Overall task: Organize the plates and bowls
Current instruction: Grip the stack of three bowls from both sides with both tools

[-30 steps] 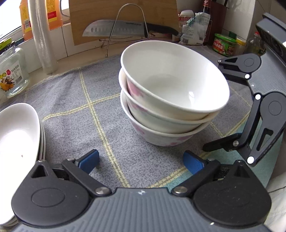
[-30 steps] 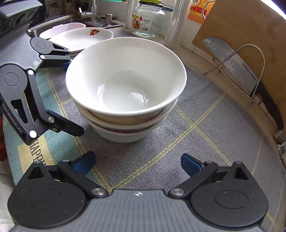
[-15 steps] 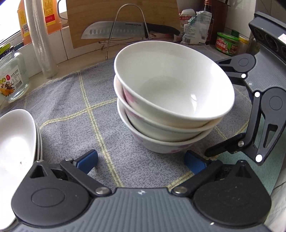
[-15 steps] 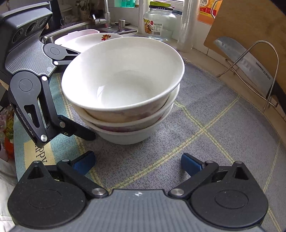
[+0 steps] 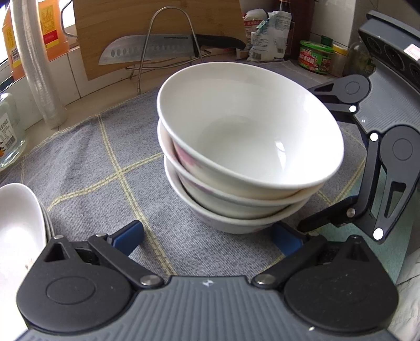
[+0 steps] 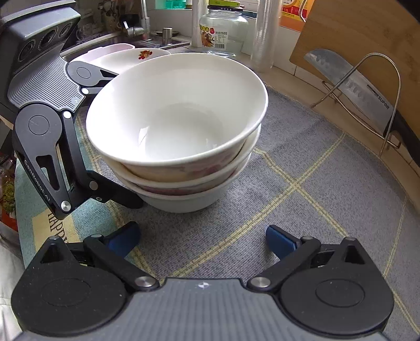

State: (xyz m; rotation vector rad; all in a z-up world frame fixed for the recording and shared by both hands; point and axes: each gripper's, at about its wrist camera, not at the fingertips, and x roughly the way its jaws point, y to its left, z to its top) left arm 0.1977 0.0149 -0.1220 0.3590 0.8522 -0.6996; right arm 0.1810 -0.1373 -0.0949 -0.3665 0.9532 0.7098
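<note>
Your left gripper (image 5: 207, 238) and right gripper (image 6: 202, 240) both stood spread and empty, flanking the stack of three bowls (image 5: 244, 157) on the grey mat (image 5: 92, 162). The top bowl sat tilted; in my judgement, a nudge from either finger could have slid it off.

A knife (image 5: 157, 49) rests in a wire rack (image 5: 168, 42) against a wooden cutting board (image 5: 126, 21), beyond the grey checked mat (image 5: 92, 162).

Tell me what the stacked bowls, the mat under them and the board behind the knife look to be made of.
Stacked bowls: likely glazed ceramic or porcelain, glossy white with sharp highlights.
Mat: woven fabric, matte grey, visible weave and pale yellow stripes.
Board: probably bamboo or wood, tan with fine straight grain.
</note>
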